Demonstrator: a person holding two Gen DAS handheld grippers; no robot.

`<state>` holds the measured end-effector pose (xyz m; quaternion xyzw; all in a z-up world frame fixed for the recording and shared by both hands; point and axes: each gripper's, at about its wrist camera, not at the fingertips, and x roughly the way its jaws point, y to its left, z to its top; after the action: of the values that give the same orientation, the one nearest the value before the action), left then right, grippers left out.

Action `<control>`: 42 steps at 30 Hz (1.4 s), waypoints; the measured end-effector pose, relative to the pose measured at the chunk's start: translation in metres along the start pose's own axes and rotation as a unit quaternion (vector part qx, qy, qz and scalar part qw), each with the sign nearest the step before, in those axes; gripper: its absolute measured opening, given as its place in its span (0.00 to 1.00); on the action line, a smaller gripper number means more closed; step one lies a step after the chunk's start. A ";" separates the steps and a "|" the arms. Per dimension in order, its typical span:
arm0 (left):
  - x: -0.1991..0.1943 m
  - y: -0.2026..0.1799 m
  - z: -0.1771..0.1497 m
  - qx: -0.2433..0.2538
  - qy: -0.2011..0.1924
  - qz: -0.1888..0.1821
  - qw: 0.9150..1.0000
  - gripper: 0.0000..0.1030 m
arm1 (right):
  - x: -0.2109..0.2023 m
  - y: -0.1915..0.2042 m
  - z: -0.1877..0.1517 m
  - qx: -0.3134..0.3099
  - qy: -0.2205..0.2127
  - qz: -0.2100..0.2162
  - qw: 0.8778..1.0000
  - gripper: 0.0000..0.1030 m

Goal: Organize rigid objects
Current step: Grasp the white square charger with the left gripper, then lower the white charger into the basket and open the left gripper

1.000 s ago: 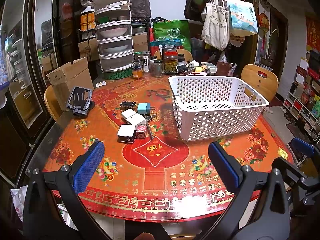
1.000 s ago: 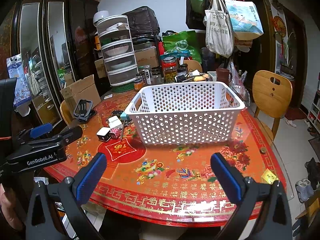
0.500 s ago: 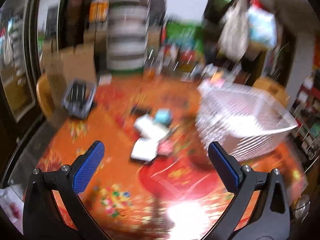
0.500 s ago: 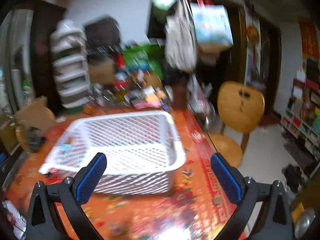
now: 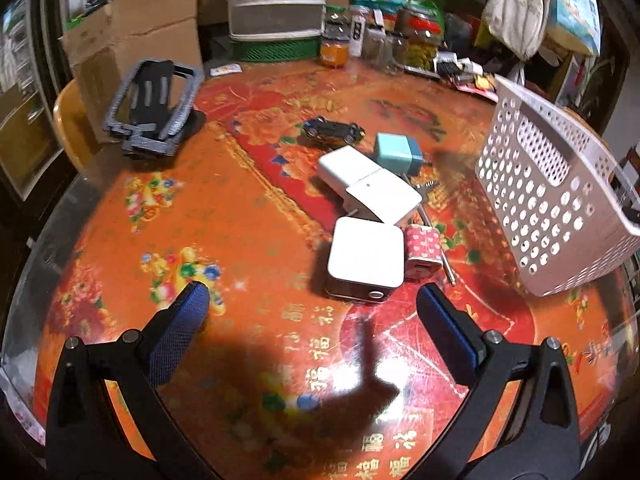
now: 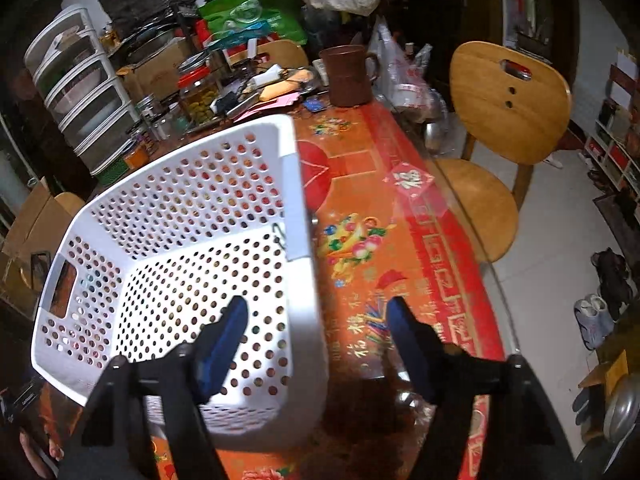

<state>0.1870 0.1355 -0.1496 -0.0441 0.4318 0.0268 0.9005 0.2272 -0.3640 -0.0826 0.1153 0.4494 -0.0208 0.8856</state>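
Note:
In the left wrist view my left gripper is open and empty, just short of a white square box on the red tablecloth. Beside it lie a small red dotted box, two white adapters, a teal cube charger and a black toy car. The white perforated basket stands at the right. In the right wrist view my right gripper is open and straddles the basket's right wall, one finger inside and one outside. The basket looks empty.
A grey and black phone holder stands at the far left. Jars, a drawer unit and cardboard boxes crowd the table's back. A brown mug and a wooden chair are beyond the basket.
Both grippers have moved forward and down over the table. The left one has closed in on the white box; the right one has come over the basket's right wall.

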 end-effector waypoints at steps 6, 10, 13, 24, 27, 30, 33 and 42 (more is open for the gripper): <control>0.022 -0.019 0.003 0.028 0.023 0.008 0.999 0.99 | 0.008 0.019 -0.001 -0.026 0.009 -0.005 1.000 0.31; 0.031 -0.026 0.008 0.041 0.026 0.021 0.999 0.98 | 0.013 0.027 -0.003 -0.034 0.013 -0.021 0.999 0.28; 0.038 -0.028 0.012 0.045 0.028 0.026 0.998 0.90 | 0.013 0.027 -0.002 -0.035 0.014 -0.027 0.999 0.25; 0.034 -0.035 0.020 0.058 -0.005 0.020 0.998 0.42 | 0.014 0.028 -0.001 -0.040 0.016 -0.039 0.998 0.22; 0.014 -0.036 0.033 0.063 -0.040 0.049 0.996 0.42 | 0.014 0.028 -0.001 -0.042 0.017 -0.040 0.998 0.22; -0.006 -0.041 0.055 0.073 -0.067 0.063 0.993 0.42 | 0.014 0.029 -0.001 -0.044 0.017 -0.041 0.998 0.22; -0.024 -0.056 0.078 0.094 -0.092 0.068 0.989 0.42 | 0.014 0.030 0.000 -0.045 0.018 -0.042 0.998 0.22; -0.060 -0.155 0.123 0.182 -0.138 0.014 0.973 0.42 | 0.014 0.030 0.000 -0.047 0.017 -0.041 0.998 0.22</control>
<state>0.2581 -0.0064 -0.0169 0.1310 0.3015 -0.0340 0.9438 0.2396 -0.3336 -0.0888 0.0558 0.4689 -0.0342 0.8808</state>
